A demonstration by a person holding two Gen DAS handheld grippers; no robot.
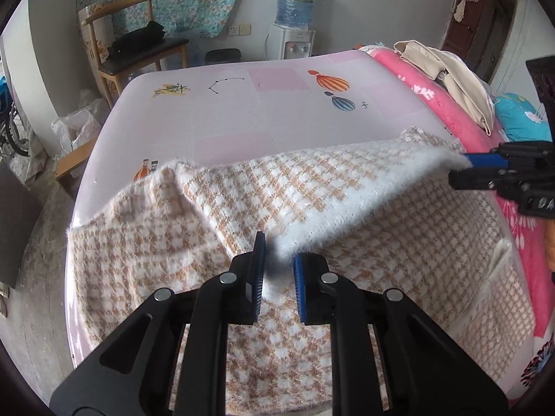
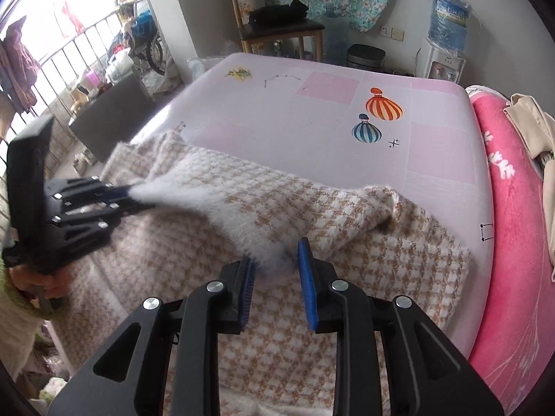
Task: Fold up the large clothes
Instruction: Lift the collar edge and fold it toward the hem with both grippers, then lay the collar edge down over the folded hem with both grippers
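Sweater [image 1: 242, 208] lies on the near part of the table [image 1: 277, 121], a fuzzy knit with an orange and white check pattern. Its near white hem is lifted and hangs in the air between two grippers, while the rest of the cloth rests flat on the pink tablecloth.

Left gripper [image 1: 277, 270] is clenched on one corner of the hem; the white fluff sits pinched between its blue pads. Right gripper [image 2: 277, 263] grasps the other corner in the same way, with the hem squeezed between its fingers. Both point downward and toward the far side.

I think the two corners are held apart so that the hem stays stretched and straight. This way the lifted part can travel over the flat part and come down even, without wrinkles. The fold seems to be in the middle of its way: the raised edge already covers some of the body, but it is not yet laid down.

Far half of the table is bare, so there is room for the fold. A pink blanket [image 2: 513, 242] lies on the right, just beside the sweater.
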